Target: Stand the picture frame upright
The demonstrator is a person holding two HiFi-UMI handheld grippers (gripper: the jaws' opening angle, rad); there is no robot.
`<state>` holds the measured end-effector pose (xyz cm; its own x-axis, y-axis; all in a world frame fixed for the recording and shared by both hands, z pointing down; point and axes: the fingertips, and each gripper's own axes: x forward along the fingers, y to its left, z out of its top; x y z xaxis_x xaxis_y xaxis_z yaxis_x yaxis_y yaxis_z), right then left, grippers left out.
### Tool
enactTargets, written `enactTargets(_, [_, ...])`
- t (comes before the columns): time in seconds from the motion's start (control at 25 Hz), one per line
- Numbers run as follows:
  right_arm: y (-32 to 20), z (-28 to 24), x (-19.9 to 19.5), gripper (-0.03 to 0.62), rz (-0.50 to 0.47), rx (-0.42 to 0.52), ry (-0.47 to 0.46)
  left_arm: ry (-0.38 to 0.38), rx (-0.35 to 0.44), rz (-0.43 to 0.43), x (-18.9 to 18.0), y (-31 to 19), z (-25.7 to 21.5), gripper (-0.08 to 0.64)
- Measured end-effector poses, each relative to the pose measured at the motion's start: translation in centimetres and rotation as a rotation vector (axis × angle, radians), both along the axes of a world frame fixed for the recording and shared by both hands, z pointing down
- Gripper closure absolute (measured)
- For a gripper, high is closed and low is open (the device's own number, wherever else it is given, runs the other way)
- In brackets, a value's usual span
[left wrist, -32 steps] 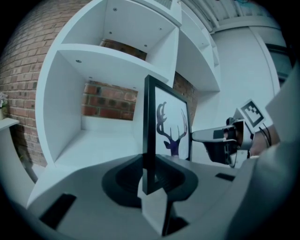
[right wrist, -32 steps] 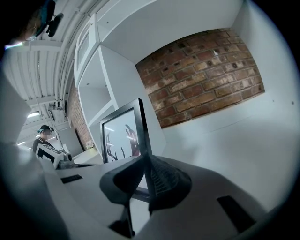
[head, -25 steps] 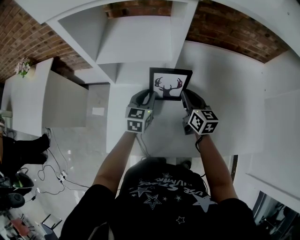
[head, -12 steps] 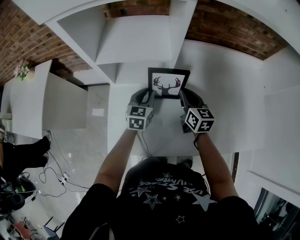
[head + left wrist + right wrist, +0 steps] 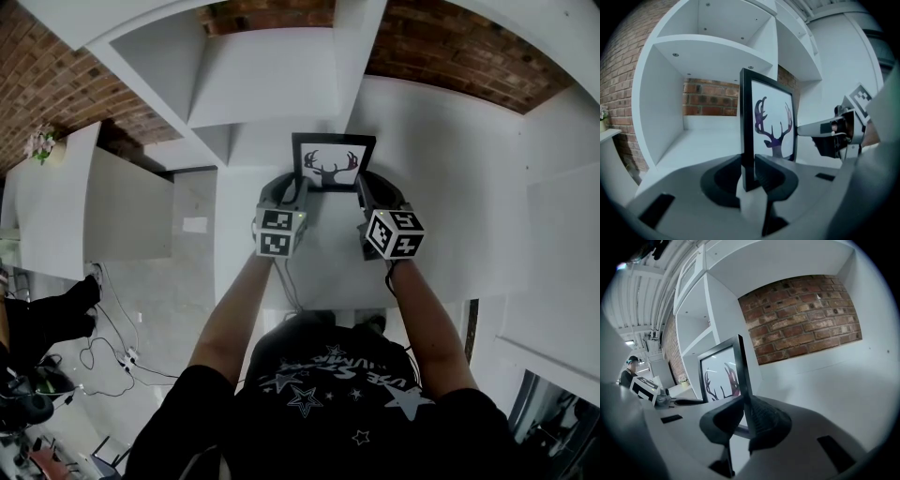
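Observation:
A black picture frame [image 5: 333,161] with a deer-antler print is held between my two grippers over the white shelf surface [image 5: 319,272]. It is tilted well up, close to upright. My left gripper [image 5: 298,187] is shut on the frame's left edge [image 5: 746,136], whose black bar runs down between its jaws. My right gripper [image 5: 363,190] is shut on the frame's right edge [image 5: 743,376]. The antler print [image 5: 772,129] faces me. The right gripper [image 5: 834,131] also shows across the frame in the left gripper view.
White shelf compartments [image 5: 262,75] open just behind the frame, against a red brick wall [image 5: 801,315]. A white cabinet [image 5: 103,202] with a small flower pot [image 5: 42,139] stands at the left. A person [image 5: 629,369] is far off at the left.
The frame has tipped further up and moved slightly away from me; both grippers moved with it and kept their hold.

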<state>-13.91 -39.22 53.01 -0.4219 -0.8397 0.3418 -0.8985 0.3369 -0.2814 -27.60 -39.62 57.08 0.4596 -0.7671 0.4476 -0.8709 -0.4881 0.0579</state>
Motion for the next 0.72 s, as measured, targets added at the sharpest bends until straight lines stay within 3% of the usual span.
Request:
enactTargets(0.24, [-0.1, 0.0, -0.2, 0.538, 0.0, -0.011, 0.017, -0.005, -0.011, 0.015, 0.3, 0.3, 0.0, 0.462])
enactTargets(0.72, [0.6, 0.1, -0.8, 0.482, -0.036, -0.025, 0.059, -0.015, -0.046, 0.032, 0.2, 1.1, 0.7, 0.34])
